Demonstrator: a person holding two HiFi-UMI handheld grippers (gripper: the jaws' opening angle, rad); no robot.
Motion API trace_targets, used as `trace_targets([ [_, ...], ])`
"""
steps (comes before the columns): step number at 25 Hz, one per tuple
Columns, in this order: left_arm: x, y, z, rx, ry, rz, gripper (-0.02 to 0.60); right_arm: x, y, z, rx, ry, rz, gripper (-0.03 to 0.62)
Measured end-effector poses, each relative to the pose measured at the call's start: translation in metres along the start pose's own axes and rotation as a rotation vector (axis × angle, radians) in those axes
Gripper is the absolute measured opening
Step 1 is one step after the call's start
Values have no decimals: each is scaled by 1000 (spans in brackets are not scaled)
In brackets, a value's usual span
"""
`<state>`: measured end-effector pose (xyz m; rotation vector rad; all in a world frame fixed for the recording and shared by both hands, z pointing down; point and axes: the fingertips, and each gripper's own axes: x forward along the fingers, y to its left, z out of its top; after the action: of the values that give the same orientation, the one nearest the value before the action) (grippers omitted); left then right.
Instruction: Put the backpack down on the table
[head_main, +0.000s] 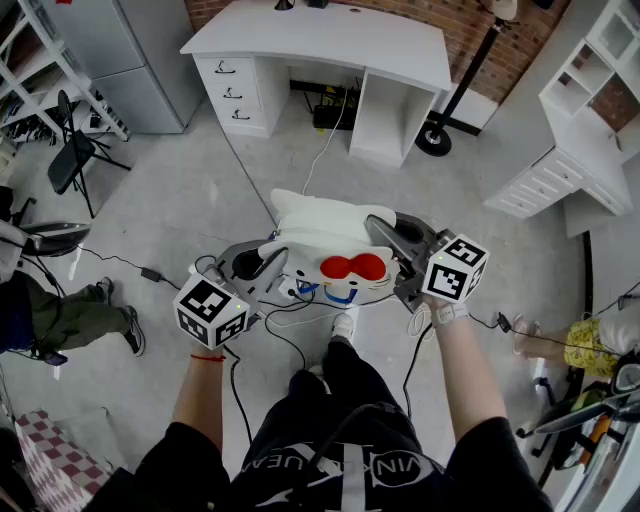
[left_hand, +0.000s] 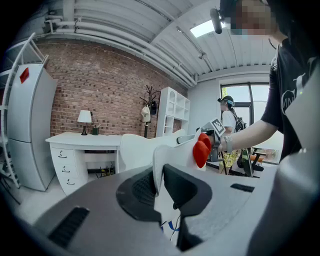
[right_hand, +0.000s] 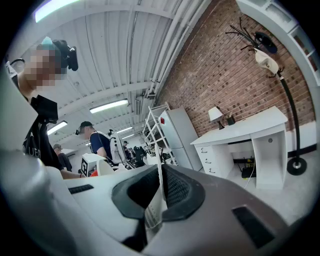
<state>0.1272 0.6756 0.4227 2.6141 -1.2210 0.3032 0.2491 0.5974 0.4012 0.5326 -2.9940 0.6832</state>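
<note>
Head view: the backpack (head_main: 322, 226) was held over the floor (head_main: 190, 190), short of the far table (head_main: 330, 42); it was clamped by the left gripper (head_main: 264, 270) and right gripper (head_main: 386, 236).

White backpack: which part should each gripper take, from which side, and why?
Take the backpack by its thin side edges, one gripper from each side: the left gripper pinches a flap, the right gripper a stitched strip. Its body looks too bulky for jaws.

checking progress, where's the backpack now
In the head view the backpack hangs between the left gripper and right gripper, both clamped on it, over the floor, short of the white desk.
</note>
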Motion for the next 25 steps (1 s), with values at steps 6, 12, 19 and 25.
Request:
trace_targets([
  [6,42,28,12,-16,2,14,25,12,-48,18,6,3,17,11],
  [12,85,51,32,-16,9,24,25,19,-95,44,11,-8,26,11],
  [19,127,70,51,-18,-2,48,25,23,-138,70,-3,-11,41,11],
  [25,149,88,52,-30,10,56,25,34,-166,74,-1,5,34,11],
])
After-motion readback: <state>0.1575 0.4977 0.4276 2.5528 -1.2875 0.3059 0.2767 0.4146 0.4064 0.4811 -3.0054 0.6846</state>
